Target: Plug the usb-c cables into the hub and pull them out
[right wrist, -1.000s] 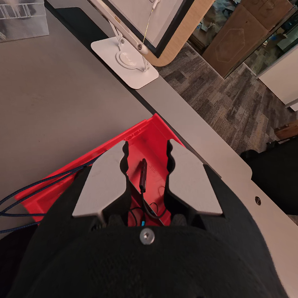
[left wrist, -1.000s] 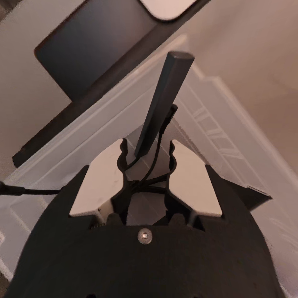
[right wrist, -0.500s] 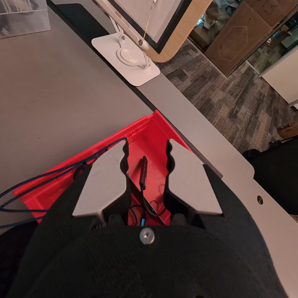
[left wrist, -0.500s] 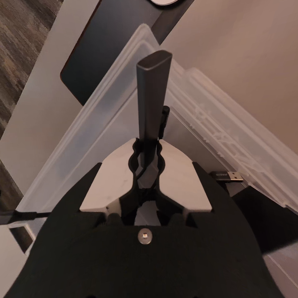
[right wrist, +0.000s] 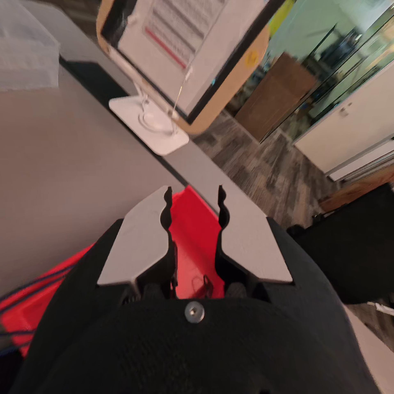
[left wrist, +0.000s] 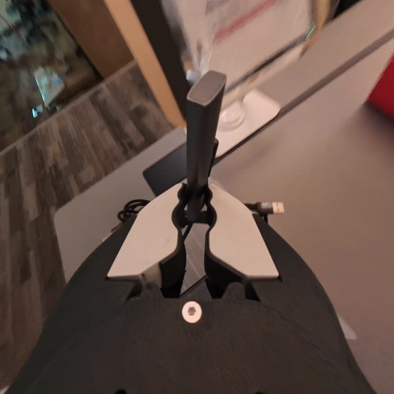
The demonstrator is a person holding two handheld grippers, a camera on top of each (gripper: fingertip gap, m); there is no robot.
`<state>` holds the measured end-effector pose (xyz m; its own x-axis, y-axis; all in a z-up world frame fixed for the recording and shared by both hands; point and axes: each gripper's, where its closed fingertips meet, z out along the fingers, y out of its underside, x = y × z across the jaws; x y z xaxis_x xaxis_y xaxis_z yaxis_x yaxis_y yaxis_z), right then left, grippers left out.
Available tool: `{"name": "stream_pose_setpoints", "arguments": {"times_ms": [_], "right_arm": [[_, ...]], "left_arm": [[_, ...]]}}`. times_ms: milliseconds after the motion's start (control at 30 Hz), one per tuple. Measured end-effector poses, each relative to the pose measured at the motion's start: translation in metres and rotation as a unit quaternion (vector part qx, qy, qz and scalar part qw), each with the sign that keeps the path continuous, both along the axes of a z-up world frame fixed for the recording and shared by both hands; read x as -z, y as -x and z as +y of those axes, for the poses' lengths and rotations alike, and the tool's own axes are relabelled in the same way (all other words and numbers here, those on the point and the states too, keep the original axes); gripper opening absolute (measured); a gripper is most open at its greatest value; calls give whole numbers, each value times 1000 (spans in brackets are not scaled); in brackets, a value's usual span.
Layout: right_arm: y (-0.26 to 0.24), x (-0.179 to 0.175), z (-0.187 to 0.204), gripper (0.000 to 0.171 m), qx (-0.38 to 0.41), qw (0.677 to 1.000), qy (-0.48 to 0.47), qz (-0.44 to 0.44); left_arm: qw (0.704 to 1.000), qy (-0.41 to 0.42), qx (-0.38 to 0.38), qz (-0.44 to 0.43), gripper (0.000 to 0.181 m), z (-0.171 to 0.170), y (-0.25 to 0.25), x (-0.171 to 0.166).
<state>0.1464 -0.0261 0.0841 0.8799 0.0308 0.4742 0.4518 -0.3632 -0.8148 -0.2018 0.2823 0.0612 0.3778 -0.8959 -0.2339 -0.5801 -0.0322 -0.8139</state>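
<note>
The left gripper is clamped on the hub, fingers pinched tight around its lower end so the dark grey bar stands upright and points away from the camera. That hold looks deliberate: it lifts the hub clear of the surface and leaves its long sides reachable for a plug. A dark connector sits against the hub's right side, seemingly plugged in, though blur makes that hard to confirm. Just right of the hub's base a braided cable end with a pale metal plug pokes out past the finger, and a thin black cable loops out to the hub's left.

Over to the right gripper: fingers spread apart, nothing between them, hanging over the red bin. Blue braided cables trail over the bin's left wall. My read is that this free gripper is here to collect a cable for the hub. Beyond the bin, a white stand carries a screen.
</note>
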Motion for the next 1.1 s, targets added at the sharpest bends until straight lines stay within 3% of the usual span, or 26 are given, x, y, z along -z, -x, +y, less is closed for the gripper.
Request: {"name": "stream_pose_setpoints", "arguments": {"times_ms": [100, 200, 333, 433, 500, 667, 900, 1100], "right_arm": [[28, -34, 7, 41, -33, 996, -84, -3], [71, -63, 10, 40, -96, 983, -153, 23], [138, -91, 3, 38, -220, 945, -208, 125], [156, -104, -2, 30, -236, 927, -228, 180], [157, -104, -2, 29, -223, 926, -226, 205], [199, -97, -5, 37, -336, 872, -174, 310], [237, -55, 14, 37, -390, 863, -55, 317], [243, -42, 21, 11, -402, 863, -31, 305]], "left_arm": [[990, -18, 71, -122, 10, -59, -5, -68], [951, 29, 212, -223, 10, -140, -19, -112], [900, 111, 365, -212, 9, -221, -45, -112], [863, 163, 436, -193, 9, -261, -66, -103], [856, 174, 454, -174, 9, -276, -79, -93], [860, 162, 468, -120, 9, -296, -102, -66], [863, 167, 472, -69, 10, -306, -115, -40], [863, 167, 475, -51, 9, -308, -118, -31]]}}
